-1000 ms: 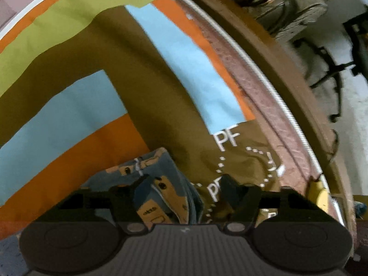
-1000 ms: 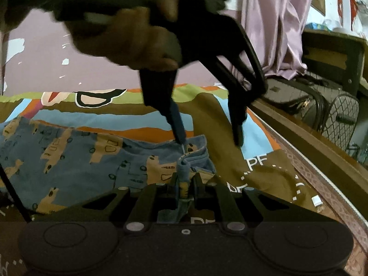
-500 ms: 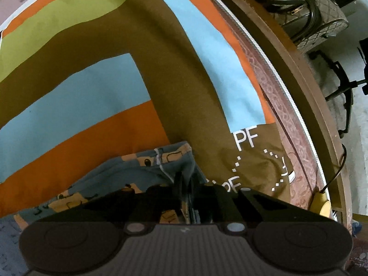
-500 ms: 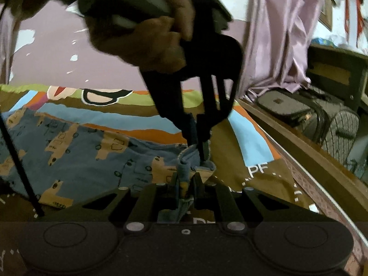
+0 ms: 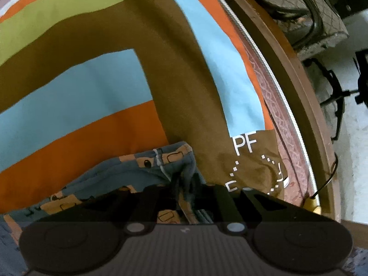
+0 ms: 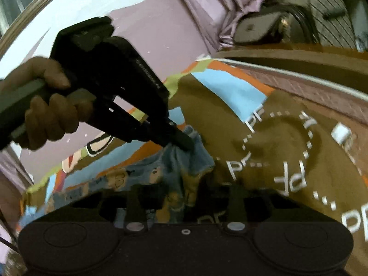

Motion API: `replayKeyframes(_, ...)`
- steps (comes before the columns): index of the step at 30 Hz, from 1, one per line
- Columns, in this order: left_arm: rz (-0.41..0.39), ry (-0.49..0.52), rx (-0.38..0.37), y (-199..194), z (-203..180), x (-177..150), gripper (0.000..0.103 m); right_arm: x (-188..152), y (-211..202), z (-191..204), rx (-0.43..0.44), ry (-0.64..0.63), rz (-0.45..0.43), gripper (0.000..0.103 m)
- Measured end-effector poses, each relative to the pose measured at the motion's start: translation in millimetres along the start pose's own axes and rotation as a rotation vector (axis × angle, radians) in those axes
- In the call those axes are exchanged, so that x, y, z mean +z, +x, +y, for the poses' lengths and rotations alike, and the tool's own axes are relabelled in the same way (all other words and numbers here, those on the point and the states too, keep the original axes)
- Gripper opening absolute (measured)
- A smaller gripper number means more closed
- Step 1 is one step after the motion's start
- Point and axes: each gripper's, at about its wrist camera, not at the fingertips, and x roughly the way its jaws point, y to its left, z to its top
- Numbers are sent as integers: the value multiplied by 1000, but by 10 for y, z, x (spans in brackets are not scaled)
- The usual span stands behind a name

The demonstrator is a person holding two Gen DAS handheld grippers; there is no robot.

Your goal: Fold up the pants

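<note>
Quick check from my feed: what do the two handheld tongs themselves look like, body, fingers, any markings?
Both are matte black. The left tongs have a boxy body with small pale lettering along its side, slim linkage bars and a greyish handle. The right tongs show a wide ribbed base with two round caps, two silver screws and angular black fingers.

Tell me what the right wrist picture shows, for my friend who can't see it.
The left gripper, held in a person's hand, pinches a bunched corner of blue patterned pants on a striped bedsheet. The right gripper at the bottom also grips the pants. The picture is tilted and blurry.
</note>
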Motion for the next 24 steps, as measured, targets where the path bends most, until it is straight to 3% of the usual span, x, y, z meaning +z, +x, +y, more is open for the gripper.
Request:
replayKeyframes(2, 5, -22, -8, -11, 28, 9, 26, -17, -60, 90, -9, -63, -36, 12)
replayKeyframes(7, 20, -19, -14, -59, 12, 23, 49, -254, -102, 659, -144, -536, -91, 12)
replayKeyframes(10, 28, 12, 46, -63, -59, 25, 57, -389, -83, 865, -174, -697, -108, 12)
replayKeyframes(13, 16, 52, 125, -82, -116, 9, 50, -440, -82, 961, -175, -770, -112, 12)
replayKeyframes(14, 12, 55, 149, -88, -127, 4, 38, -457, -77, 978, -178, -783, -112, 12)
replayKeyframes(15, 13, 61, 159, -94, -127, 0, 33, -465, -74, 991, -182, -791, -110, 12)
replayKeyframes(17, 8, 69, 176, -130, -119, -18, 30, -465, -79, 1006, -191, -790, -110, 12)
replayKeyframes(20, -13, 83, 170, -227, -91, -63, 28, -456, -97, 1058, -193, -794, -124, 12)
replayKeyframes(24, -46, 75, 86, -444, 92, -190, 26, -473, -168, 1241, -172, -814, -143, 12)
